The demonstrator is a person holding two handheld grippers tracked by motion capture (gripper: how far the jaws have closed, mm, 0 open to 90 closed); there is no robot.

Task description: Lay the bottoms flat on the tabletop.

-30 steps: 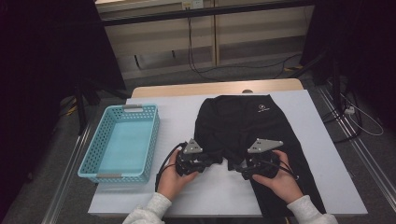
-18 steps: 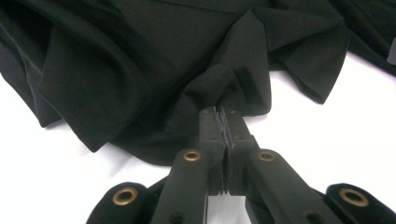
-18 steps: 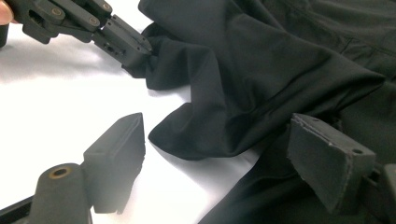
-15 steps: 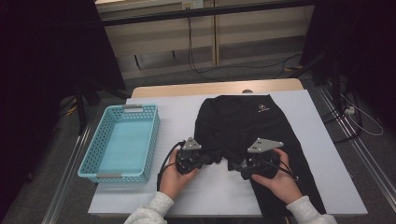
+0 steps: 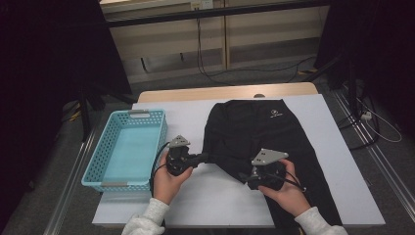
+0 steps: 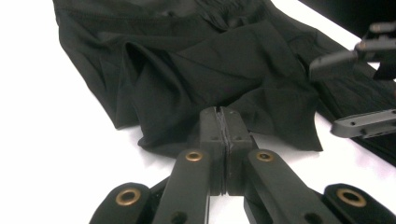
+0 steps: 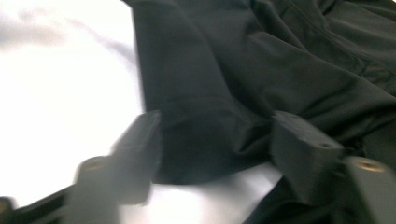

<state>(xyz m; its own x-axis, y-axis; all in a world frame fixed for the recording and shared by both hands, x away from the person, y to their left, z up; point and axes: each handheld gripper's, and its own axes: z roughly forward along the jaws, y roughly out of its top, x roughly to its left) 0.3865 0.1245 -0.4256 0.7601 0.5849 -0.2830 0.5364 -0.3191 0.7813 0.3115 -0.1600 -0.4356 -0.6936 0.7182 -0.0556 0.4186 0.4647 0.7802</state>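
**Hidden, cropped and blurred parts of the scene**

In the right gripper view, motion blur smears the right gripper [image 7: 215, 154], so whether its pads press the black garment [image 7: 280, 74] between them cannot be told; the garment runs off the top and right edges. In the left gripper view, the left gripper [image 6: 223, 123] has its jaws together, hiding any cloth nipped between them. In the high view, the garment's printed logo [image 5: 275, 114], far beyond both grippers, is too small to read, and the person's sleeves [image 5: 147, 220] are cut by the bottom edge.
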